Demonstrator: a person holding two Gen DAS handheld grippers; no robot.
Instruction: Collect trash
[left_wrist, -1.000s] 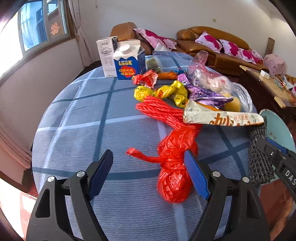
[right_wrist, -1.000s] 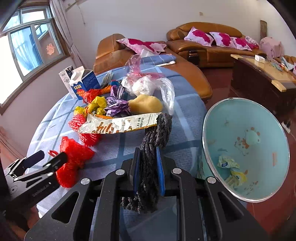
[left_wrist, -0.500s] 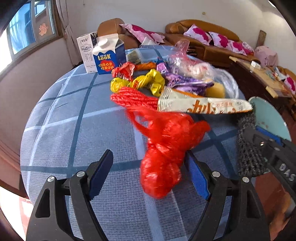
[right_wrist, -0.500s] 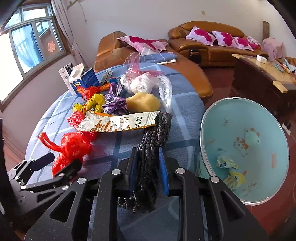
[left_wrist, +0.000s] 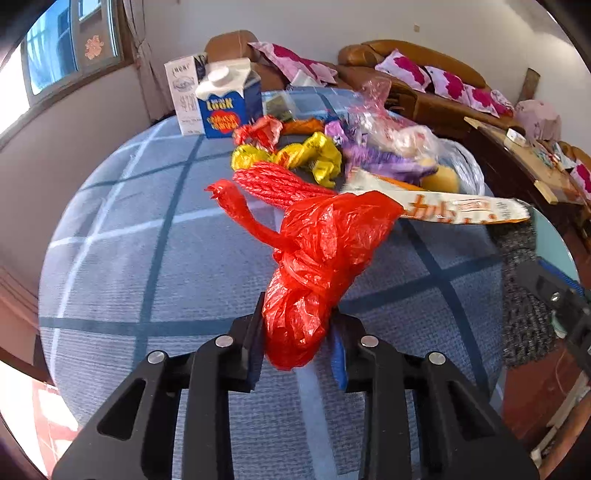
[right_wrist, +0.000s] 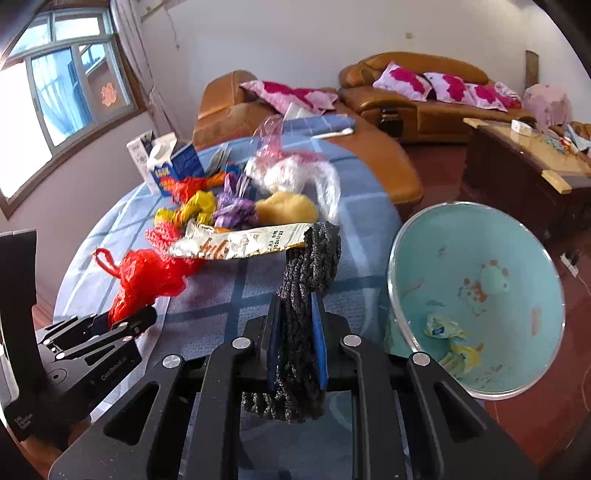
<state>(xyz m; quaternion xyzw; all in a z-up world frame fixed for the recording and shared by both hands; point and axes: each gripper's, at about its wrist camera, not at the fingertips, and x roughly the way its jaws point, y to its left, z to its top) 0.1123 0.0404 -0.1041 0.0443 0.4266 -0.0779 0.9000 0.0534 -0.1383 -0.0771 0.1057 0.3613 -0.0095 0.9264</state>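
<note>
We hold the left gripper (left_wrist: 297, 343) angled steeply down toward the blue checked tablecloth (left_wrist: 147, 266). Its jaws have just been closing and now pinch the red plastic bag (left_wrist: 317, 266) from both sides; the bag's knotted body rises out of the jaws, with one twisted handle pointing up and to the left. Beyond it lies a pile of wrappers (left_wrist: 321, 158), with a blue milk carton (left_wrist: 227, 99) at the far edge of the table.

We hold the right gripper (right_wrist: 297, 347) tilted down over the table's near edge. Its jaws have just been closing and stand narrow, clamped on the dark woven cord (right_wrist: 306, 280), which hangs below them. Just to the right stands the turquoise bin (right_wrist: 476, 236), with crumpled scraps inside.
</note>
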